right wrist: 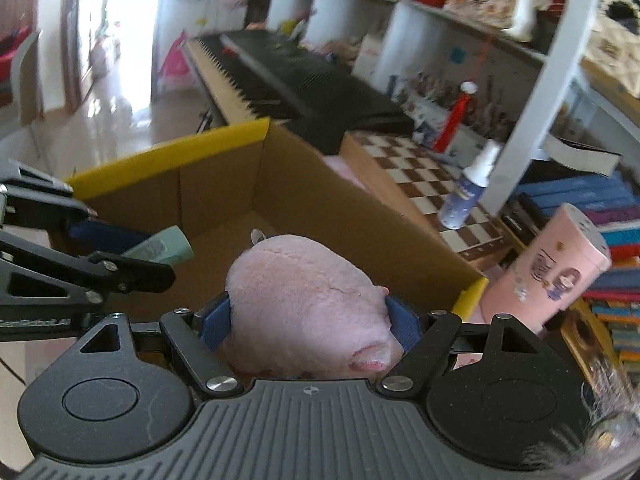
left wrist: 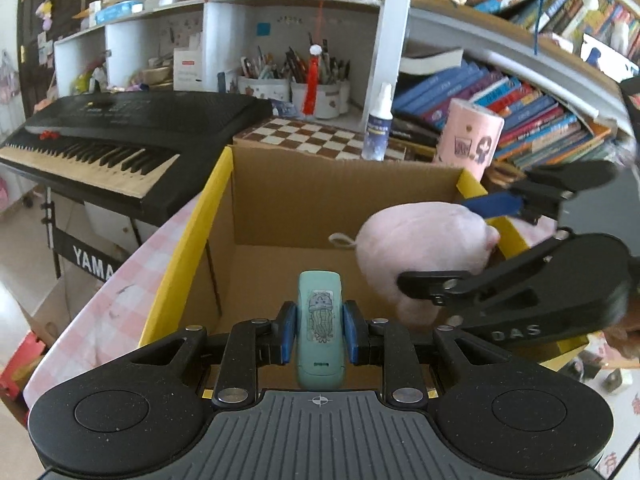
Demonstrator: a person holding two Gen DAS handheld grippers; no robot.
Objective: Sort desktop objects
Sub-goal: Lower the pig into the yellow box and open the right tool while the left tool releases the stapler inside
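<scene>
Above the cardboard box (left wrist: 280,200), the left gripper (left wrist: 319,336) pinches a rigid, smooth teal case (left wrist: 319,320) at mid-length; the right gripper (right wrist: 310,320) squeezes a soft, light pink plush toy (right wrist: 308,304) across its body.

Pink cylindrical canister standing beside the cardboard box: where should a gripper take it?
Probably across the middle of the pink cylindrical canister, from the box side. It leans against stacked books, so that side is blocked, and the round body suits opposing pads.

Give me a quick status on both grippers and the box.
Left gripper shut on teal case. Right gripper shut on pink plush. Both over the open cardboard box. Nothing blocking.
</scene>
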